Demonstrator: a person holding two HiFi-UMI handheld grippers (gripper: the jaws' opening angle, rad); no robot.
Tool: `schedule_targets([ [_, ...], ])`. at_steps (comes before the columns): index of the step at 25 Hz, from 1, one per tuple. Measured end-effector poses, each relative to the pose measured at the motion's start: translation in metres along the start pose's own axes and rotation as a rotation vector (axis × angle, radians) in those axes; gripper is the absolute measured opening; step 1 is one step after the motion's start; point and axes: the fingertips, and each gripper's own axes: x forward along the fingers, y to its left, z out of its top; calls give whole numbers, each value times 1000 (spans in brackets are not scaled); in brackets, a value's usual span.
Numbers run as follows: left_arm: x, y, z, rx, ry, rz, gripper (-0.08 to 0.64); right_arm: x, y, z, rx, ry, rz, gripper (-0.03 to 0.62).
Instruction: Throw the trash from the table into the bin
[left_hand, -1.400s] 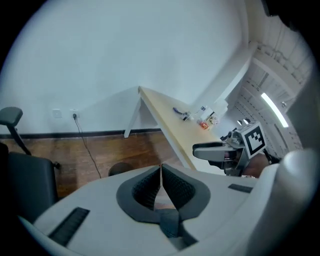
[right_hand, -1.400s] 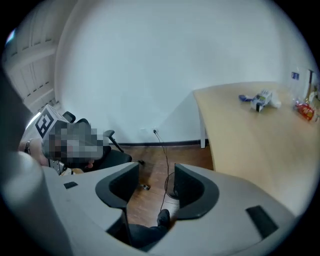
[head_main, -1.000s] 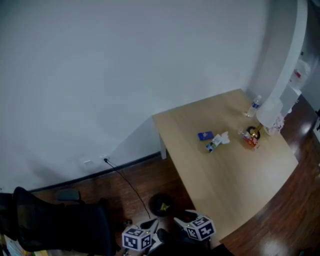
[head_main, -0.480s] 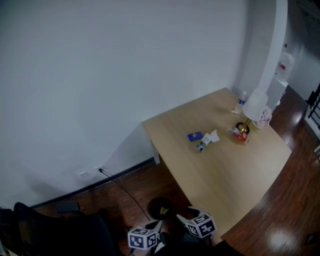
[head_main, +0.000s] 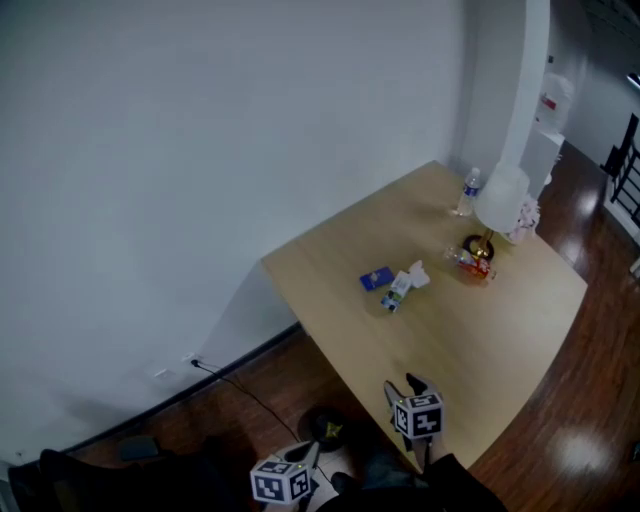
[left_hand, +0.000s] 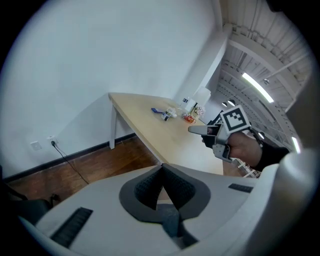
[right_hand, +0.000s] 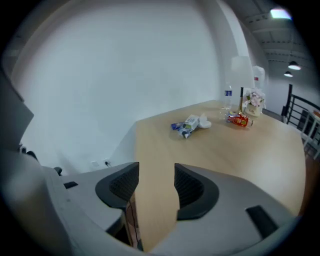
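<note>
**Trash still on the table, both grippers empty near the bin**

The left gripper (left_hand: 162, 169) is clenched. Its dark pads meet at the tips with nothing caught between them. The right gripper (right_hand: 156, 177) is released: its jaws stand apart, and only the near edge of the table (head_main: 470, 350) shows through the gap, so it grasps nothing. In the left gripper view a hand (left_hand: 248, 148) holds the right gripper out over the table's near edge, with its jaws pointing towards the trash.

The trash lies in a loose group towards the far side of the light wooden table, well apart from both grippers. A blue packet (head_main: 376, 278) lies flat. Just beside it a small carton (head_main: 397, 293) lies on its side, next to a crumpled white tissue (head_main: 418, 274). Farther right a red packet (head_main: 473, 266) lies at the foot of a lamp (head_main: 500, 197) with a white shade (whether packet and lamp base touch cannot be made out). A water bottle (head_main: 465, 192) stands upright near the far corner.

The bin (head_main: 328, 428), dark and round, stands on the wooden floor (head_main: 560, 440) beside the table's near corner. In the head view it sits between the two grippers. A black cable (head_main: 235, 385) runs from the white wall (head_main: 200, 150) across the floor towards the bin.
</note>
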Motion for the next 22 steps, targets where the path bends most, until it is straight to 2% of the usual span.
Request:
schedule_targets([
  [7, 31, 19, 48, 38, 85, 63, 5, 110, -74, 78, 171, -31, -65, 296],
  [13, 46, 30, 65, 30, 145, 90, 5, 182, -108, 118, 275, -33, -88, 302],
  [17, 48, 37, 65, 32, 180, 111, 5, 210, -119, 128, 326, -30, -112, 385],
  [22, 49, 42, 68, 23, 200, 124, 5, 228, -131, 124, 364, -6, -151, 390],
])
